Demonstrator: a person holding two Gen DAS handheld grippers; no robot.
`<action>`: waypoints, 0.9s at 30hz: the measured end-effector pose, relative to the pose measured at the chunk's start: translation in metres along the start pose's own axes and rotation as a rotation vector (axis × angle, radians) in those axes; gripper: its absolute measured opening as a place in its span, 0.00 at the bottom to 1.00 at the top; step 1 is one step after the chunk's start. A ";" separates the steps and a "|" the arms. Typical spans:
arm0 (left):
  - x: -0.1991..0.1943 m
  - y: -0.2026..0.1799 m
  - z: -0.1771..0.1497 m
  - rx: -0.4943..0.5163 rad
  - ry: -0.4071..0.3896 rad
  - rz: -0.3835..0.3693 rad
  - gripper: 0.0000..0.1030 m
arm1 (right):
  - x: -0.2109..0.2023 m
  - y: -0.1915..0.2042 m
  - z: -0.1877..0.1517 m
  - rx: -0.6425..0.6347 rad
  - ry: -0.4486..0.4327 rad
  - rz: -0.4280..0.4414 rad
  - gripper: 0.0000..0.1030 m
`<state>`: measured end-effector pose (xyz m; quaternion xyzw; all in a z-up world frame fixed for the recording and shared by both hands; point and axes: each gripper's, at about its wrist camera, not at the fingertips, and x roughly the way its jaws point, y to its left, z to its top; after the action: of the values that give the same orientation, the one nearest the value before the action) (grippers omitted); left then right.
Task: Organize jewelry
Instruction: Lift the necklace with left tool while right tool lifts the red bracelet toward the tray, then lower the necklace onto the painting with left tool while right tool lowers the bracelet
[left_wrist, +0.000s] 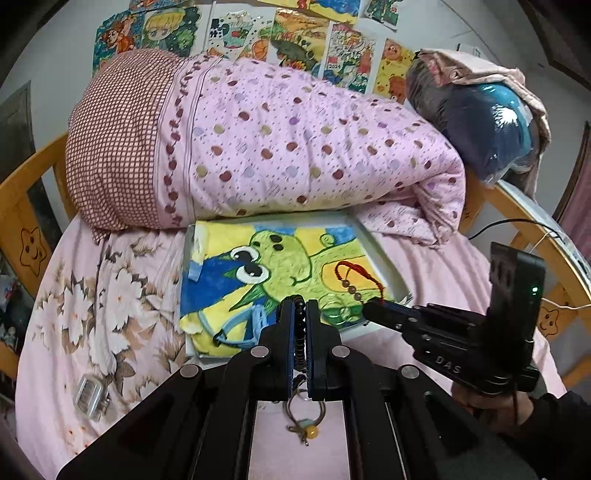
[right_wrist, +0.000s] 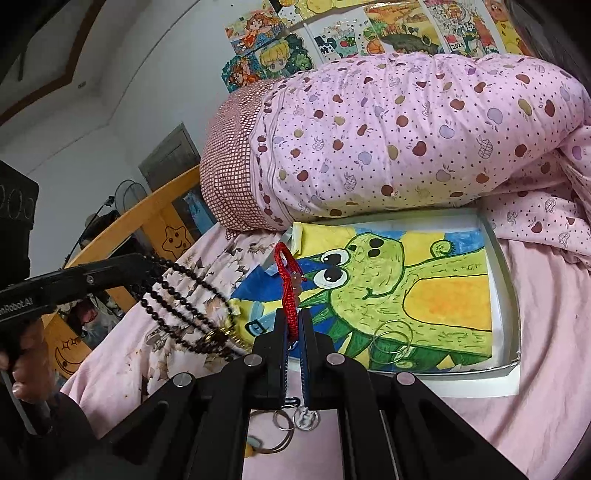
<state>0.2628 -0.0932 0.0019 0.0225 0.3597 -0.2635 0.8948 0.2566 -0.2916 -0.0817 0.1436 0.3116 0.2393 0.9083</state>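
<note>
The left gripper (left_wrist: 300, 308) had its fingers pinching a black bead strand (right_wrist: 177, 295), lifted at left of frame. The right gripper (right_wrist: 294, 321) pinched a red cord bracelet (right_wrist: 289, 284) over the tray (right_wrist: 508, 295). Next, probably, lowering each into the tray, clear of the glass bangles (right_wrist: 391, 341).

Both grippers are matte black plastic with angular linkage arms and 4 round silver pivot pins across each frame. Fingers (left_wrist: 286, 350) carry blue inner pads. Right gripper (left_wrist: 373, 308) seen from the left wrist view: "DAS" embossed on the body, small silver screws, upright black module with a green LED, thin cable down by the hand (left_wrist: 491, 404), dark sleeve. Left gripper (right_wrist: 147, 264) seen from the right wrist view: white "nRobot.AI" lettering on its side, hand (right_wrist: 26, 354) on the grip.
</note>
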 end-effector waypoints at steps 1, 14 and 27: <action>0.000 0.000 0.002 0.001 -0.001 -0.007 0.03 | 0.000 -0.002 0.000 0.007 0.002 -0.002 0.06; 0.019 -0.002 -0.001 -0.007 0.039 -0.050 0.03 | 0.012 -0.020 0.001 0.074 0.040 -0.013 0.06; 0.050 0.033 -0.097 0.003 0.348 0.077 0.03 | 0.014 -0.019 -0.002 0.069 0.058 -0.018 0.06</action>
<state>0.2478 -0.0657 -0.1071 0.0829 0.5078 -0.2215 0.8284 0.2715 -0.2995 -0.0983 0.1649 0.3471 0.2241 0.8956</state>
